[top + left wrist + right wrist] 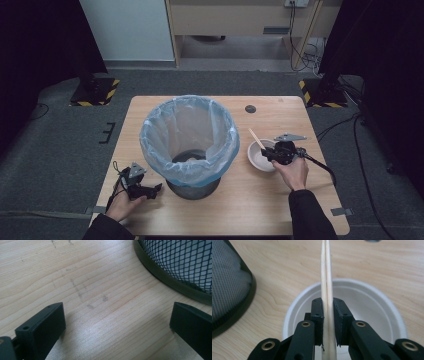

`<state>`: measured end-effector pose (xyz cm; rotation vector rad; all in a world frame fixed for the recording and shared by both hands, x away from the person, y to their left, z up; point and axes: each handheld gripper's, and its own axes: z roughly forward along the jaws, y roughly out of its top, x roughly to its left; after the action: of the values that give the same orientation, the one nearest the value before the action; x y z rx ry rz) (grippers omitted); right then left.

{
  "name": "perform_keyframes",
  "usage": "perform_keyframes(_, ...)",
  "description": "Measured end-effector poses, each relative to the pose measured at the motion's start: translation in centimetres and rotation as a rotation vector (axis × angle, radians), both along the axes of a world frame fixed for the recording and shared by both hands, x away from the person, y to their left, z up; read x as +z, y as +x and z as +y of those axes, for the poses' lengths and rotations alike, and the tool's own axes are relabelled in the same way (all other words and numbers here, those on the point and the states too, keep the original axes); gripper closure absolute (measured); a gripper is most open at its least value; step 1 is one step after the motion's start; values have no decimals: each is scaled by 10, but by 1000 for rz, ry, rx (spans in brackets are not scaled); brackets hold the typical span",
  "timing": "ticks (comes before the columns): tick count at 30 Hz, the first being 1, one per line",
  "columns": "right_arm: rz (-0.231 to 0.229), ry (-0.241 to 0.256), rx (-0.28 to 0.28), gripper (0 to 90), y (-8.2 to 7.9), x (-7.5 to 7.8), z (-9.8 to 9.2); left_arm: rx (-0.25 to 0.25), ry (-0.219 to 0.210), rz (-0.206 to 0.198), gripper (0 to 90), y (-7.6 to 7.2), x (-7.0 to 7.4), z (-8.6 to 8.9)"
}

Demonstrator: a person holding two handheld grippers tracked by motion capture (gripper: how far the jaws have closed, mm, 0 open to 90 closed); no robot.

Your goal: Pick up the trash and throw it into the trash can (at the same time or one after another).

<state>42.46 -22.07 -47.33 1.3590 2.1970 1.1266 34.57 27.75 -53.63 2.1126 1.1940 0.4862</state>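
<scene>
**Right claw clamps chopsticks over the white bowl; left claw rests wide open by the bin**

A wooden desk [260, 200] carries a black mesh bin [190, 142] lined with a pale blue bag [150, 145]. The bin stands near the middle of the desk, slightly toward the near edge. Just beside it, toward the right edge, sits a white bowl [259, 155].

The right gripper [272, 152], held in the person's right hand [292, 172], hangs over the bowl. In the right gripper view its jaws are pressed narrow around a pair of pale wooden chopsticks [326, 277], which run straight out between the pads and beyond the bowl's far rim [347, 281]. From above, the chopsticks [256, 138] slant away from the gripper toward the far edge of the desk, over the bowl's far-left rim. The bin's dark mesh wall [229, 287] shows at the left of that gripper view, apart from the bowl.

The left gripper [157, 189] lies low near the near-left corner of the desk, held in the left hand [122, 202], its tips pointing at the bin's base. In the left gripper view its jaws stand wide apart with only bare wood grain between them; the bin's base ring [170, 282] curves past at the upper right, near the right-hand jaw.

A small dark round disc [250, 109] lies on the desk near its far edge, well apart from the bowl.
</scene>
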Motion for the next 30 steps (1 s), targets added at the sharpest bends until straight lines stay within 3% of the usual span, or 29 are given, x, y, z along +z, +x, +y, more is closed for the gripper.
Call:
perform_keyframes(9, -60, 106, -28, 798, -4, 20, -13, 0, 0, 0, 0, 0, 0, 0)
perform_keyframes(30, -239, 272, -60, 799, -16, 71, -34, 0, 0, 0, 0, 0, 0, 0)
